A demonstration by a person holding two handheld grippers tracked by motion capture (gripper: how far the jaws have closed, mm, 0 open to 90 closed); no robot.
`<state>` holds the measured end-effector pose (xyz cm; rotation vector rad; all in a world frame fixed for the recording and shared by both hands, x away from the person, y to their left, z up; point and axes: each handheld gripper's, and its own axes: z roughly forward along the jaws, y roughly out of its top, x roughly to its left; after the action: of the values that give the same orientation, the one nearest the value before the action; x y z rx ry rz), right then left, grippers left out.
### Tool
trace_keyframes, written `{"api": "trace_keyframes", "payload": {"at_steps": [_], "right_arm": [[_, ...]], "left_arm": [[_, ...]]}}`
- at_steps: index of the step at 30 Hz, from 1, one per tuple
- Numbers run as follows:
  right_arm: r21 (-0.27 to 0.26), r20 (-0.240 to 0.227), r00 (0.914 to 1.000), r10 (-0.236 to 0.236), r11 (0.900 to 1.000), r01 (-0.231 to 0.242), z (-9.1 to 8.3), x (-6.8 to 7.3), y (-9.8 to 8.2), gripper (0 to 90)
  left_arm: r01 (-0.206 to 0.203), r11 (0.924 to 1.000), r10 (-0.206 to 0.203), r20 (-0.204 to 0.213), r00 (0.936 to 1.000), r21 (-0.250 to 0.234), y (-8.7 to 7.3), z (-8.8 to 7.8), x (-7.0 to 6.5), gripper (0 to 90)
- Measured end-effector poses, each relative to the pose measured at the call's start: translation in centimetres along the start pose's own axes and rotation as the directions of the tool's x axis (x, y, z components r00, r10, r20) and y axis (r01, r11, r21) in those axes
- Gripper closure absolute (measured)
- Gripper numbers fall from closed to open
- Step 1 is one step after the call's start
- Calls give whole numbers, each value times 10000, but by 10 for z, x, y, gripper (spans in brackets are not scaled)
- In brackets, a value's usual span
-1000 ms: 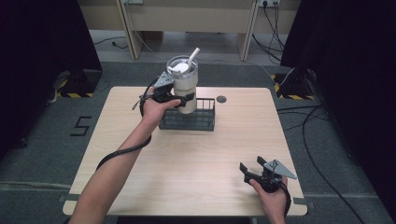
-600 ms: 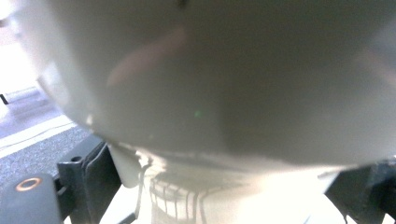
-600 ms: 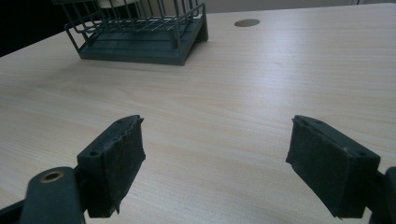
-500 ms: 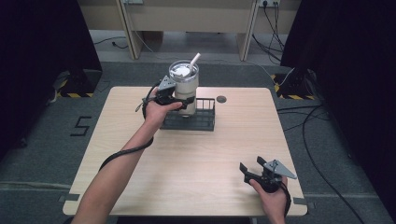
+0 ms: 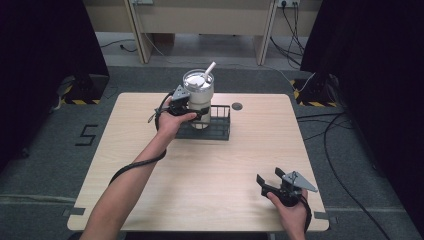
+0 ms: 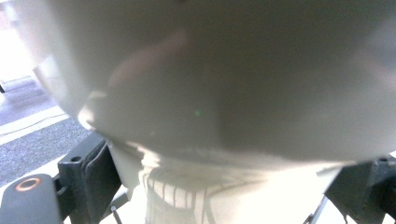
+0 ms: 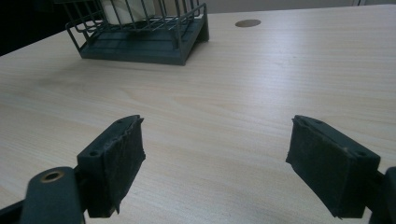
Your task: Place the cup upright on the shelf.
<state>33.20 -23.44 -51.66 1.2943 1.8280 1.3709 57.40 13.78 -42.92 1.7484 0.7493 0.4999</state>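
Observation:
A cream tumbler (image 5: 198, 97) with a clear lid and a white straw (image 5: 210, 68) stands upright with its base inside a dark wire basket (image 5: 220, 129) at the back middle of the table. My left gripper (image 5: 192, 113) grips it from the left, jaws on either side of its lower body. Seen from the left gripper, the tumbler (image 6: 219, 93) looms very close between the two pads (image 6: 95, 179). My right gripper (image 5: 270, 180) rests open near the front right edge. From there, its pads (image 7: 116, 161) stand wide apart over bare wood, the basket (image 7: 140, 44) far ahead.
A wooden table (image 5: 210, 170) carries a round cable hole (image 5: 237, 106) behind the basket. Black cables trail from both grippers. Grey carpet, cables and dark curtains surround the table.
The left hand has shifted slightly right and down, bringing the tumbler more upright in the basket. The right gripper has not moved.

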Motion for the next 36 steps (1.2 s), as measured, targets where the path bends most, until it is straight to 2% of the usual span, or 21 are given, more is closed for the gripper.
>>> {"api": "trace_keyframes", "payload": {"at_steps": [6,18,36], "right_arm": [[45,-16,10000,29,10000,-29,0,0,0,189],[40,-22,10000,33,10000,-33,0,0,0,188],[73,-29,10000,-94,9999,95,0,1,0,189]], "left_arm": [[137,9999,-137,-6,9999,-10,-3,0,2,97],[112,9999,-112,20,9999,-59,-6,1,1,96],[89,9980,-93,-53,9999,-630,-16,0,-3,80]]}}
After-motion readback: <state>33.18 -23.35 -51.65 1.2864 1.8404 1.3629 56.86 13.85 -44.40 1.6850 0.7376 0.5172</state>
